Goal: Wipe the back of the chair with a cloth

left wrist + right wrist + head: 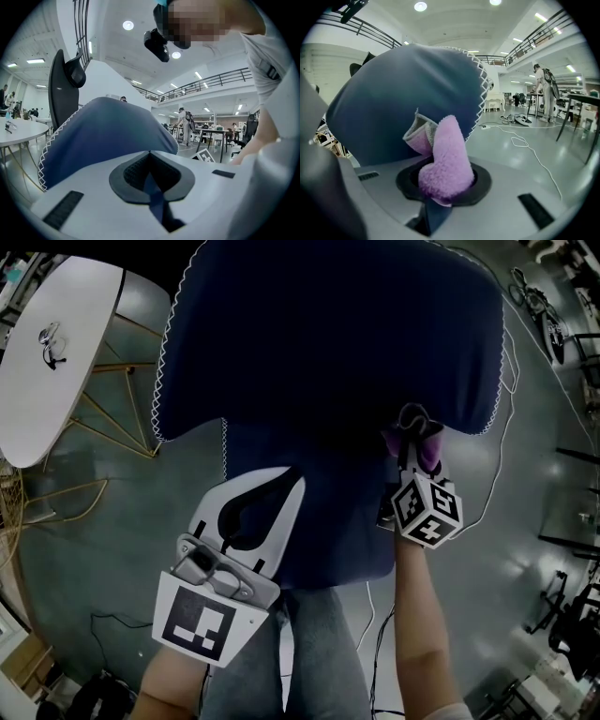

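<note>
We see the chair back (328, 334) (103, 136) (408, 98) filling most of the head view: a broad, rounded panel of dark navy fabric edged in white zigzag stitching. Under it lies a glossy grey floor (122, 521). To the left stands a round white counter (56, 352) on thin tan legs, with a small dark item (49, 341) on top that we cannot identify.

The left gripper (292, 479) (150, 152) is smooth white plastic with ribbed dark pads. Its jaws are closed tip to tip over the lower part of the chair, and we see nothing caught between them. A black-and-white square marker covers its rear face.

The right gripper (413, 442) (445, 161) carries a cube of similar markers. Its jaws are clamped on the cloth (429, 454) (447, 159), a fluffy purple piece with a grey-trimmed edge. The cloth sits at the lower right rim of the chair back, right against the navy fabric.

A thin white cable (529, 150) loops across the floor.
</note>
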{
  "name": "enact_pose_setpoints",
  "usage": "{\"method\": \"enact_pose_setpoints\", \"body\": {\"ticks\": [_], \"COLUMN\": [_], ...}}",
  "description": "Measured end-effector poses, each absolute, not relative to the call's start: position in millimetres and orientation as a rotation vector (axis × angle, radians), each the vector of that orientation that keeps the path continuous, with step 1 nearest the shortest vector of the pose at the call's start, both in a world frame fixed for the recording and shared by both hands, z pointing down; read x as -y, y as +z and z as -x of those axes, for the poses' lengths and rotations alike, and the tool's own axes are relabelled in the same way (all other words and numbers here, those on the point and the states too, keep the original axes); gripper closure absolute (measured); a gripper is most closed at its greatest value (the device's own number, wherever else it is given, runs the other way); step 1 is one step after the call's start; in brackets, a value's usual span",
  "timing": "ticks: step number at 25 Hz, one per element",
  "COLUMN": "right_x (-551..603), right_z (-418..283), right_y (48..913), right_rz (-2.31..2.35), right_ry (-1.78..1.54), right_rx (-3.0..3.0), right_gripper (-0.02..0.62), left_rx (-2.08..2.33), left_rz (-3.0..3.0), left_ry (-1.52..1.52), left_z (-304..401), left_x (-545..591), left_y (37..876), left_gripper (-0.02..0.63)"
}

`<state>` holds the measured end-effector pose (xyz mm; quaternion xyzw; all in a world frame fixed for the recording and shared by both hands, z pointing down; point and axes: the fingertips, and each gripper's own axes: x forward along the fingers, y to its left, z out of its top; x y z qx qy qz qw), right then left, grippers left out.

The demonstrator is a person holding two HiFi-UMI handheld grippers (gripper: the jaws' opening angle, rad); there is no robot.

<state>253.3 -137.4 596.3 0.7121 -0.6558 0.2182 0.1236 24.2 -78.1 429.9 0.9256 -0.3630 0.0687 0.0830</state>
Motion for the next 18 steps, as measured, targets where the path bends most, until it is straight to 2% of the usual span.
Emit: {"method": "enact_pose_setpoints", "body": {"ticks": [9, 18], "right_x": [119, 99], "right_z": [-224, -187], "right_y": [565, 489], "right_rz": [-2.03, -1.993], "right_ry": [0.646, 0.671], "right_rx": [2.01, 2.163], "right_gripper": [0.52, 0.52], "left_rx": [1.081, 1.052], "left_rz": [-2.778, -2.804], "left_ry": [0.206, 0.192], "left_z": [-16, -12], "left_x": [68, 57], "left_y": [413, 372], "left_gripper": [0.594, 0.594]}}
